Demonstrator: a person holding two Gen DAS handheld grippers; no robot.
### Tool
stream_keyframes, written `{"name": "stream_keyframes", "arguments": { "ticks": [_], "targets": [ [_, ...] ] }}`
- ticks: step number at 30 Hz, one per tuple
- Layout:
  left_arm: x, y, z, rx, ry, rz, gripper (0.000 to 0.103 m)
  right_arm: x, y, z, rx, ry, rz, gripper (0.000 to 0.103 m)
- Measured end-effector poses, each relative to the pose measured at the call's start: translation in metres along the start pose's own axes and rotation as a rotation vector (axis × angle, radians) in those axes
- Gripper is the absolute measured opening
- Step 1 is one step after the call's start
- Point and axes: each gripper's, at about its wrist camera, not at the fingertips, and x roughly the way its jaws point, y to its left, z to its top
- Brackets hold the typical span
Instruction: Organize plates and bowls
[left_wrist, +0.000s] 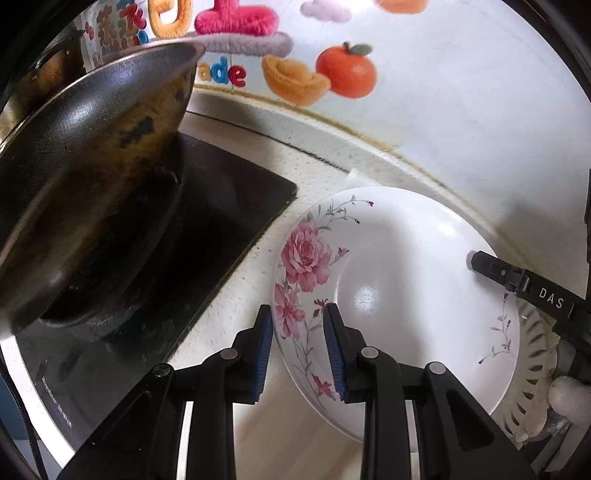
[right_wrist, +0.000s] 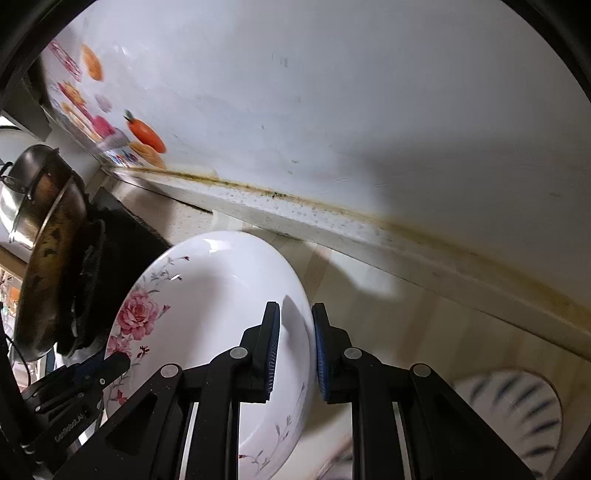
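Observation:
A white deep plate with pink roses (left_wrist: 399, 280) is held off the counter by both grippers. My left gripper (left_wrist: 298, 347) straddles its rose-side rim, one pad inside and one outside, and appears closed on it. My right gripper (right_wrist: 295, 350) clamps the opposite rim of the same plate (right_wrist: 221, 295), and its finger (left_wrist: 491, 266) shows in the left wrist view. A white plate with dark stripes (right_wrist: 517, 410) lies on the counter below; its edge also shows in the left wrist view (left_wrist: 532, 369).
A black wok (left_wrist: 92, 177) sits tilted on the black stove (left_wrist: 221, 229) to the left. The white wall with fruit stickers (left_wrist: 343, 70) runs close behind. The pale counter (right_wrist: 424, 314) stretches to the right.

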Motion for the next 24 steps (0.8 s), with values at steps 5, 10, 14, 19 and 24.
{"name": "stream_keyframes", "arguments": {
  "ticks": [5, 10, 14, 19, 24],
  "targets": [
    [-0.037, -0.007, -0.015, 0.033, -0.016, -0.049, 0.025, -0.048, 0.002, -0.017, 0.01, -0.037, 0.001, 0.019],
    [-0.089, -0.018, -0.042, 0.09, -0.016, -0.112, 0.025, -0.115, 0.004, -0.049, 0.027, -0.085, -0.004, 0.019],
    [-0.127, -0.025, -0.063, 0.141, -0.008, -0.157, 0.025, -0.176, 0.006, -0.094, 0.04, -0.122, -0.028, 0.019],
    [-0.169, -0.039, -0.101, 0.22, 0.004, -0.202, 0.025, -0.238, -0.001, -0.161, 0.102, -0.144, -0.043, 0.019],
    [-0.183, -0.057, -0.14, 0.308, 0.033, -0.232, 0.025, -0.276, -0.011, -0.229, 0.189, -0.161, -0.068, 0.019]
  ]
}}
